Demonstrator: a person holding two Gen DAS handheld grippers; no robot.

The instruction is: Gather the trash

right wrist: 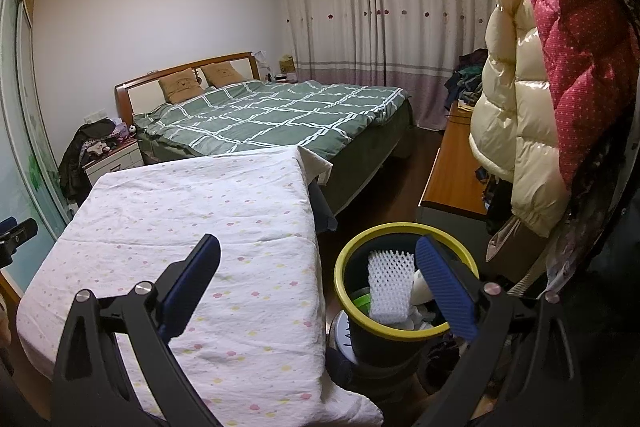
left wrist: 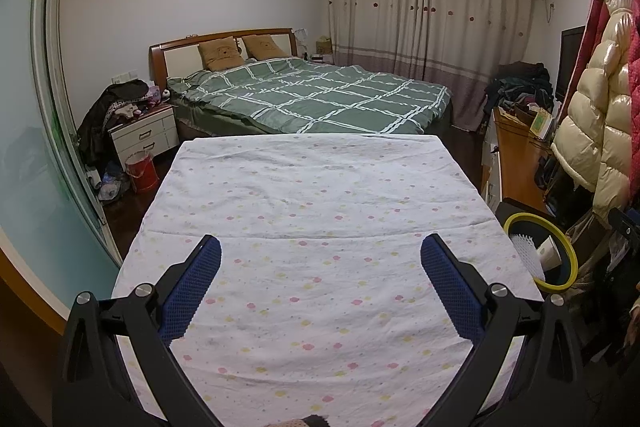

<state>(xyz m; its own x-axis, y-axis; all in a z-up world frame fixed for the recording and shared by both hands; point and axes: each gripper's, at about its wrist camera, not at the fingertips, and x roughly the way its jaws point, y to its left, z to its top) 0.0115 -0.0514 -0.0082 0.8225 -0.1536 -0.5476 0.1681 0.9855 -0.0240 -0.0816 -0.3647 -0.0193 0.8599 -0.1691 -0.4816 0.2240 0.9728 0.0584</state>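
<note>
A dark trash bin with a yellow rim (right wrist: 348, 301) stands beside the right edge of the cloth-covered table (right wrist: 192, 203). It holds a white foam net (right wrist: 390, 283), a white cup-like piece (right wrist: 421, 287) and other scraps. The bin also shows in the left wrist view (left wrist: 520, 217), at the table's right edge. My right gripper (right wrist: 318, 249) is open and empty, held over the table's right edge and the bin. My left gripper (left wrist: 320, 247) is open and empty above the white dotted tablecloth (left wrist: 320, 195). No trash shows on the cloth.
A bed with a green checked quilt (left wrist: 312, 95) lies beyond the table. A nightstand with clothes (left wrist: 144, 131) and a red bucket (left wrist: 141, 171) stand at left. Puffy coats (right wrist: 520, 99) hang at right above a wooden desk (right wrist: 452, 171). Curtains (left wrist: 428, 11) cover the far wall.
</note>
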